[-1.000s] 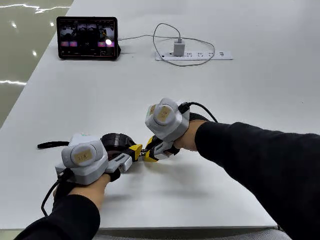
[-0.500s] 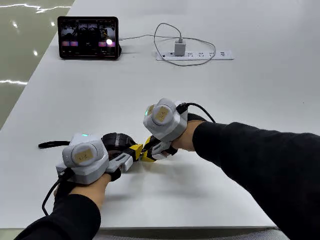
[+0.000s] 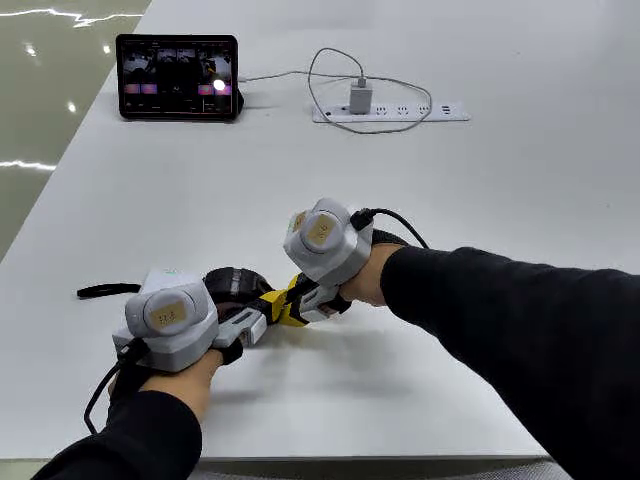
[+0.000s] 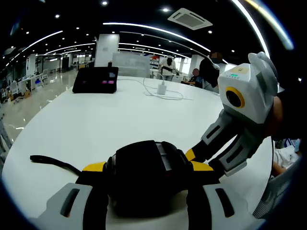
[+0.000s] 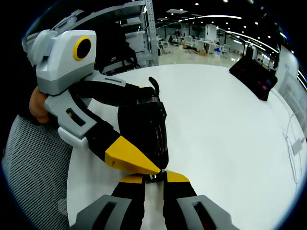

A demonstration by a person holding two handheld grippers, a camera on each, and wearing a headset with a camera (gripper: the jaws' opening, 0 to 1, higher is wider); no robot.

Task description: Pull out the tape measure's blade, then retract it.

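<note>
head view overhead; gripper views face-to-face, close on tape measure (image 4: 146, 167)

The tape measure (image 3: 235, 285) is black all over, and so is the strap (image 3: 105, 290) at its 9 o'clock. The left gripper (image 3: 262, 305) and right gripper (image 3: 292, 308) share one scheme: pale grey shells, black jaws, yellow tips and a tan label on top. The worktop (image 3: 420, 200) is plain white. At 11 o'clock the tablet (image 3: 177, 75) is black, its screen dotted pink. At 1 o'clock the power strip (image 3: 390, 110) is white. The sleeves (image 3: 520, 320) are black.
</note>
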